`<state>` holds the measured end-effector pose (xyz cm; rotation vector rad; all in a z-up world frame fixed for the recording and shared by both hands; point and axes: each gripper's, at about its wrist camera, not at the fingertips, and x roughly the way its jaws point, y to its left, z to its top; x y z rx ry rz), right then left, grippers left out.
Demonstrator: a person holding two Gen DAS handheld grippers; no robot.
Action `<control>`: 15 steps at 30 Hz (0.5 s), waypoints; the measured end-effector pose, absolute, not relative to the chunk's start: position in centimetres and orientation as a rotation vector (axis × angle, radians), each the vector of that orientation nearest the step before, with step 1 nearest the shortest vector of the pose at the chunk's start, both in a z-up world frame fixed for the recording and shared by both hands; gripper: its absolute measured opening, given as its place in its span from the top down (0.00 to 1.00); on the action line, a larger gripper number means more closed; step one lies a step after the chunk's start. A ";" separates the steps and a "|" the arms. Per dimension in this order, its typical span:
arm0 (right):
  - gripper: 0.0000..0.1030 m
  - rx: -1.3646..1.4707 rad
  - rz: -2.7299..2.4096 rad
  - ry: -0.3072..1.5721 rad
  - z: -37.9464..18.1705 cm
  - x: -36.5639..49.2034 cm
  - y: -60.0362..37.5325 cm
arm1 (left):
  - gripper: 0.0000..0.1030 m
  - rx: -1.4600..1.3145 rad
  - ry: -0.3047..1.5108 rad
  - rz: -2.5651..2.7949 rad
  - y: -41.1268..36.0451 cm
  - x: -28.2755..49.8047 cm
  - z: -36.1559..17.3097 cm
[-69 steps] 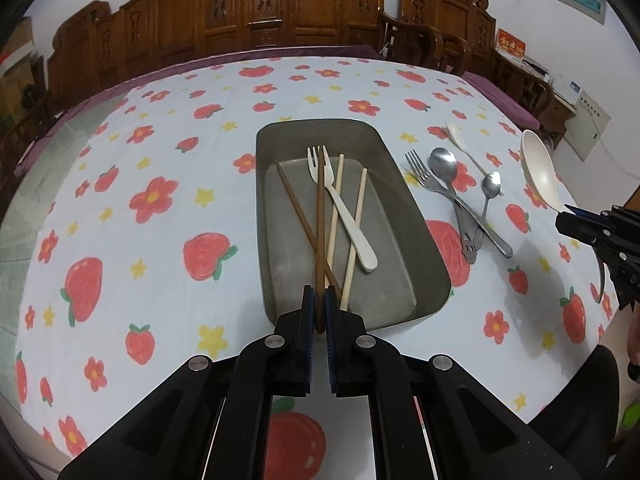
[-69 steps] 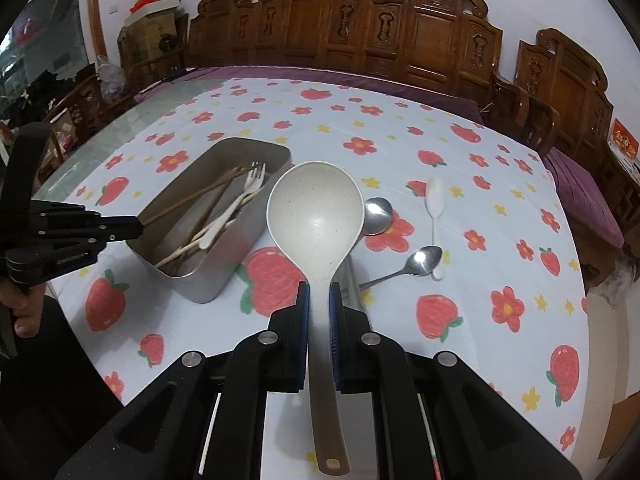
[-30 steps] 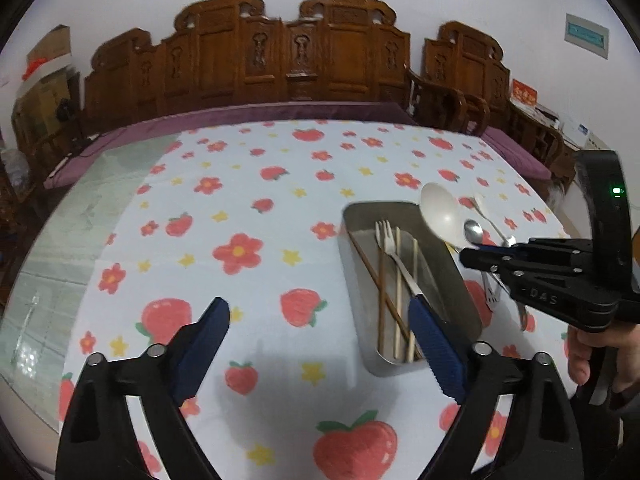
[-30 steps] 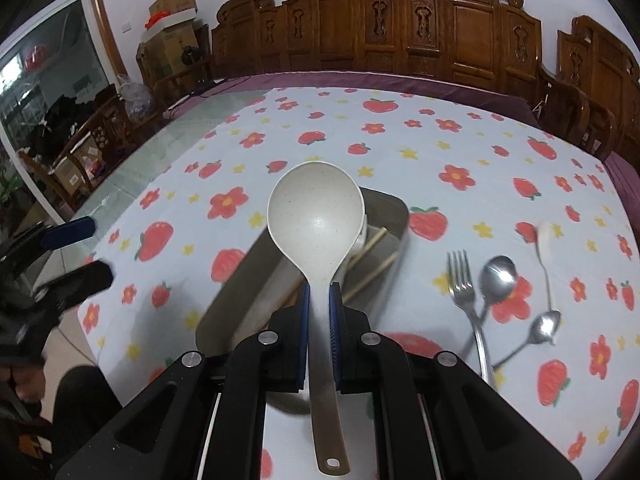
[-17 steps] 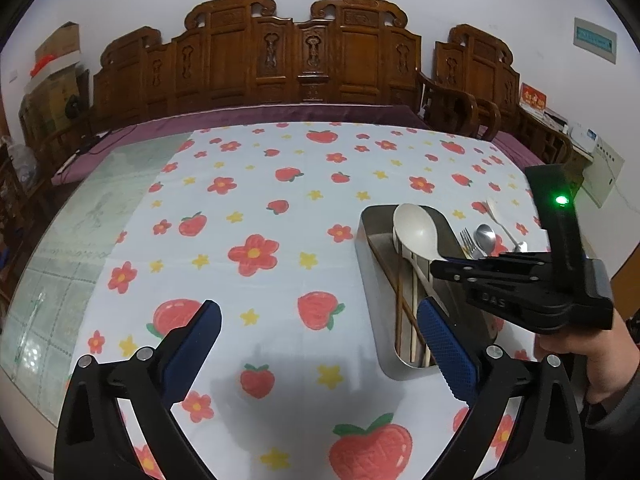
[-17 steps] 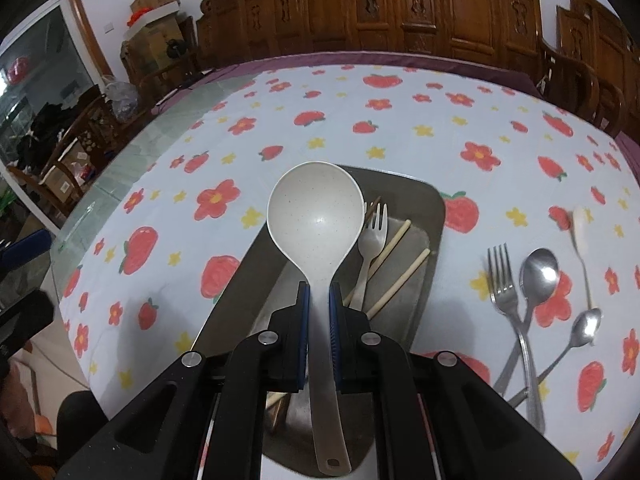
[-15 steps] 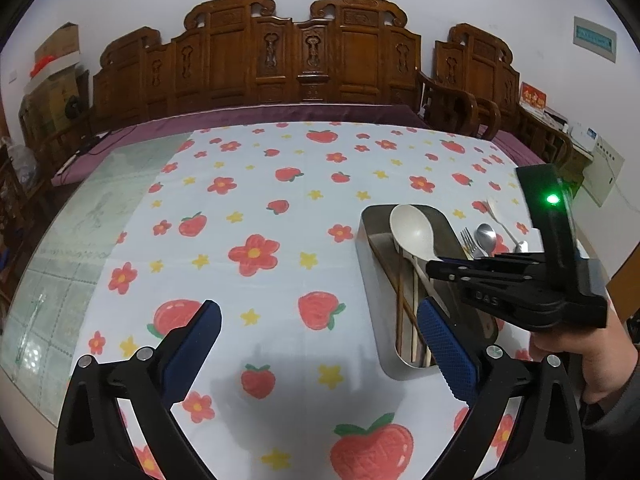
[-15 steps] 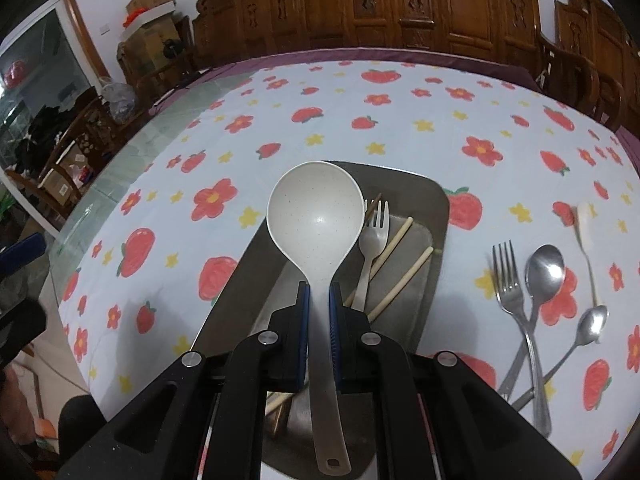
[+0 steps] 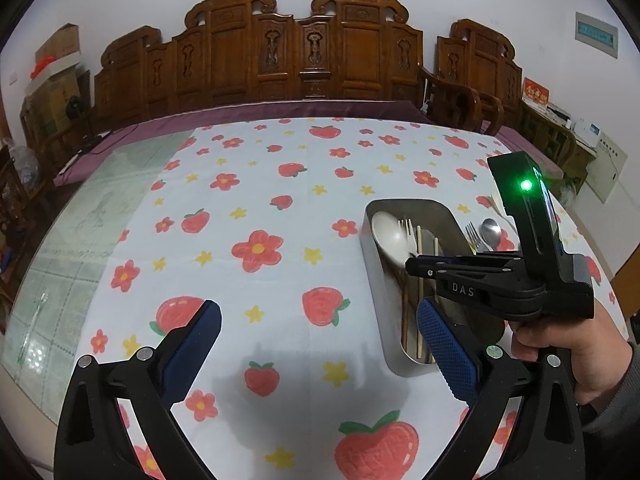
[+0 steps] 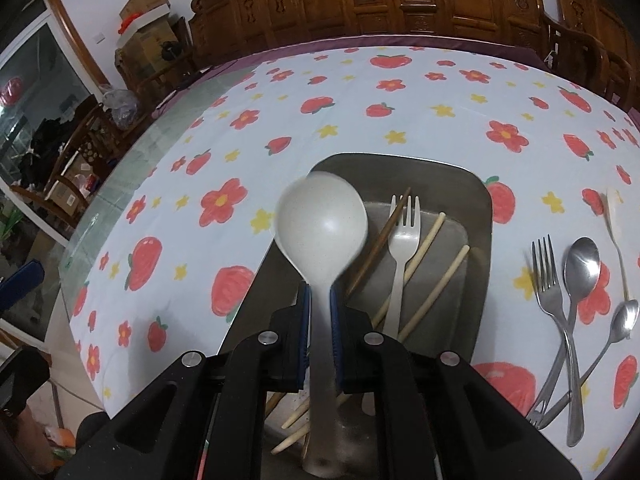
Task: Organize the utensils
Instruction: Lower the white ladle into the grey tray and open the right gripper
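A pale, speckled ladle has its handle between the pads of my right gripper, which is shut on it. The ladle is blurred. Its bowl hangs low over the left side of the metal tray. In the tray lie a white fork, pale chopsticks and a brown chopstick. In the left wrist view the right gripper reaches over the tray with the ladle bowl inside it. My left gripper stands wide open over the cloth, holding nothing.
Right of the tray on the strawberry tablecloth lie a metal fork, a large metal spoon, a small metal spoon and a white spoon. Carved wooden chairs line the far side. A person's hand holds the right gripper.
The right gripper has carried the ladle over the tray and lowered it, so its bowl now sits inside. The left gripper let go of a chopstick, drew back, opened wide and now holds still.
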<state>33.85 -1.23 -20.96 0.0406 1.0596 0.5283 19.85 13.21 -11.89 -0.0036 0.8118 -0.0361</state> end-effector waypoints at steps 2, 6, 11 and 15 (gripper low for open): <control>0.87 0.033 0.530 1.055 -20.9 33.7 -1.2 | 0.08 -0.001 0.812 -0.037 13.2 19.8 -12.0; 0.87 0.027 0.547 1.039 -20.4 33.3 -1.9 | 0.08 0.003 0.814 -0.038 12.8 19.8 -12.3; 0.87 -0.001 0.563 0.998 -19.3 32.4 -3.3 | 0.08 0.008 0.815 -0.049 11.7 19.8 -12.6; 0.87 -0.034 0.573 0.958 -18.3 31.2 -4.9 | 0.08 0.009 0.815 -0.058 10.5 19.9 -12.6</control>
